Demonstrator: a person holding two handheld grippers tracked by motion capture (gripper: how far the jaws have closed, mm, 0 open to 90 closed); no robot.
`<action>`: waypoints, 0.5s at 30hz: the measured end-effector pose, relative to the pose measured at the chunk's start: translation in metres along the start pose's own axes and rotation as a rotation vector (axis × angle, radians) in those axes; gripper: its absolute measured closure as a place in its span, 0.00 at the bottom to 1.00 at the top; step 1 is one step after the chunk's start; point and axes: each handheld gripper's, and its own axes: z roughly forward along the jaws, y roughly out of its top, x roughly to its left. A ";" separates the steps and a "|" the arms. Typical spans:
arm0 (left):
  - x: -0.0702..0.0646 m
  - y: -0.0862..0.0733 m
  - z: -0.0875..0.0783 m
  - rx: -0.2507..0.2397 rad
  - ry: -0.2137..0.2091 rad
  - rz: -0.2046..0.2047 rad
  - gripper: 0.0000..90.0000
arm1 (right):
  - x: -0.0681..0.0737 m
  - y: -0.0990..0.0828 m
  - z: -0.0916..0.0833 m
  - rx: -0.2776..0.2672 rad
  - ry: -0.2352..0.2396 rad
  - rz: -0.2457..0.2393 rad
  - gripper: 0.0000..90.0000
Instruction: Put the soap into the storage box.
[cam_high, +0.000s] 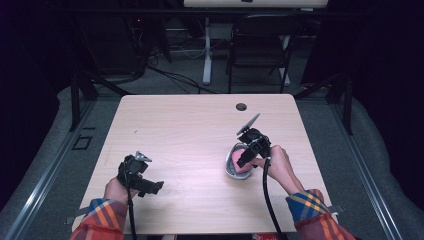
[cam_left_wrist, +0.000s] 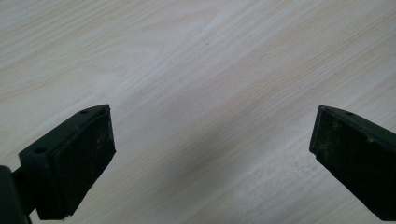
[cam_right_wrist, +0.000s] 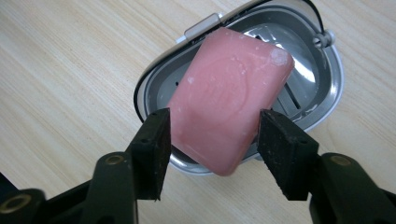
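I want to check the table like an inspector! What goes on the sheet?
Surface: pale wooden table, with a round cable hole near the far edge.
Job's things: pink soap bar, tilted over a grey soap dish.
Clutter: nothing seen.
Grippers: right gripper jaws clamp the soap's sides; left gripper jaws wide apart with bare wood between them.
Cables: a black cable trails from the right gripper; more wires on the floor behind.
Surroundings: black chair and a desk leg beyond the table.

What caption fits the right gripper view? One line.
Right gripper clamps a pink soap bar over its grey soap dish.
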 end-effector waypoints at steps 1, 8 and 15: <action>0.000 0.000 0.000 0.000 0.000 0.001 0.00 | 0.000 0.000 0.001 0.001 -0.002 -0.004 0.50; 0.000 0.000 0.000 0.000 -0.001 0.001 0.00 | 0.005 0.000 0.006 -0.009 0.030 -0.036 0.54; 0.001 0.000 0.000 0.002 -0.008 -0.002 0.00 | 0.004 -0.003 -0.002 -0.040 0.027 -0.045 0.50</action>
